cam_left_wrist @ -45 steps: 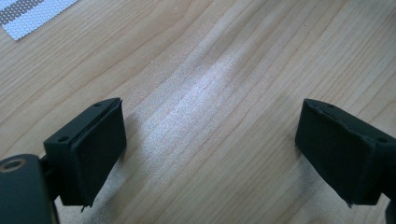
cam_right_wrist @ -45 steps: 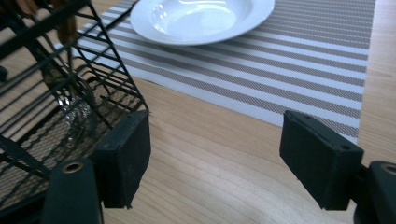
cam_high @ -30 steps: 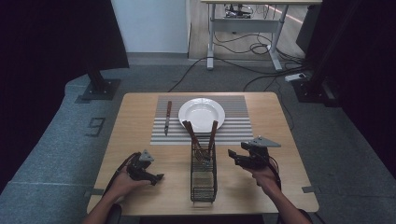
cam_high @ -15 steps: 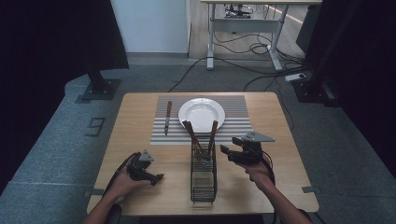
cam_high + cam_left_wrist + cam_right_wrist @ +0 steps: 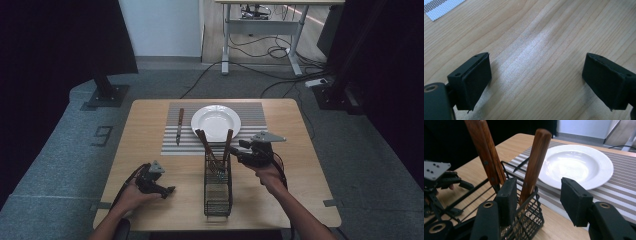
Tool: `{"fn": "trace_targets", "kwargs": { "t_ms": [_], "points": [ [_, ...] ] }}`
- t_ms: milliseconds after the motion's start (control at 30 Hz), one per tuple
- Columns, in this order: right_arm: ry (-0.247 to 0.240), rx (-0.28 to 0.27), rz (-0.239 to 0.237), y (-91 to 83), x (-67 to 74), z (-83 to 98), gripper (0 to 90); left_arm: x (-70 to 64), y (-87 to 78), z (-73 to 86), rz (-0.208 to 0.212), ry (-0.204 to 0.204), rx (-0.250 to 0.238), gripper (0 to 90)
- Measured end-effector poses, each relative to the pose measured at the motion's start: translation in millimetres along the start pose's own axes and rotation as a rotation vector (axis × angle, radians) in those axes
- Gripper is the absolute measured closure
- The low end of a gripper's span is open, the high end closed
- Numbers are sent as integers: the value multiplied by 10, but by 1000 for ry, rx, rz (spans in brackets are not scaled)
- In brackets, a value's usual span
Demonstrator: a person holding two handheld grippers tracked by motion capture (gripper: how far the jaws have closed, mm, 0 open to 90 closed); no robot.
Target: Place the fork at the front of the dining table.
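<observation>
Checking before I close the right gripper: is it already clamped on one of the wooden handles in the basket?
No: the right gripper has its jaws apart, with the nearest wooden handle standing free beyond them.

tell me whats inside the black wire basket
Wooden-handled utensils stand in the black wire basket: one leaning handle toward the plate side, and another beside it. Their working ends are down in the mesh, so whether they are knives, forks or spoons is hidden.

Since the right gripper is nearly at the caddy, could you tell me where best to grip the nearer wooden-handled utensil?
Grip the wooden handle just above the wire caddy rim, jaws either side, approaching from the right gripper. It leans free there, apart from the other handles.
</observation>
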State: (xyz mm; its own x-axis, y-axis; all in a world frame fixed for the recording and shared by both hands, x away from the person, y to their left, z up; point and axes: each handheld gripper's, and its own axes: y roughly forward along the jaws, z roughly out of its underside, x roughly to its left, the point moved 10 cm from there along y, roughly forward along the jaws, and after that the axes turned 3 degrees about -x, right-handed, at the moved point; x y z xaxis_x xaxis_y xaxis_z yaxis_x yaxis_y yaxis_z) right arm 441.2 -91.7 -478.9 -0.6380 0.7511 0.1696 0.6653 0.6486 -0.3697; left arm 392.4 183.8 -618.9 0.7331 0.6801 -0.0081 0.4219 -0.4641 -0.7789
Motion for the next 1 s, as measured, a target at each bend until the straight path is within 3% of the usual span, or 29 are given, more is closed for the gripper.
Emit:
{"fn": "trace_targets", "kwargs": {
  "t_ms": [367,800,1000],
  "points": [
    [2,16,-19,219,3,-70,503,0,-1,2,1,1,0,86],
    [11,36,-63,349,65,-52,730,0,-1,2,2,1,-1,86],
    [24,24,-69,326,66,-62,766,-1,-2,3,1,0,-1,86]
  ]
}}
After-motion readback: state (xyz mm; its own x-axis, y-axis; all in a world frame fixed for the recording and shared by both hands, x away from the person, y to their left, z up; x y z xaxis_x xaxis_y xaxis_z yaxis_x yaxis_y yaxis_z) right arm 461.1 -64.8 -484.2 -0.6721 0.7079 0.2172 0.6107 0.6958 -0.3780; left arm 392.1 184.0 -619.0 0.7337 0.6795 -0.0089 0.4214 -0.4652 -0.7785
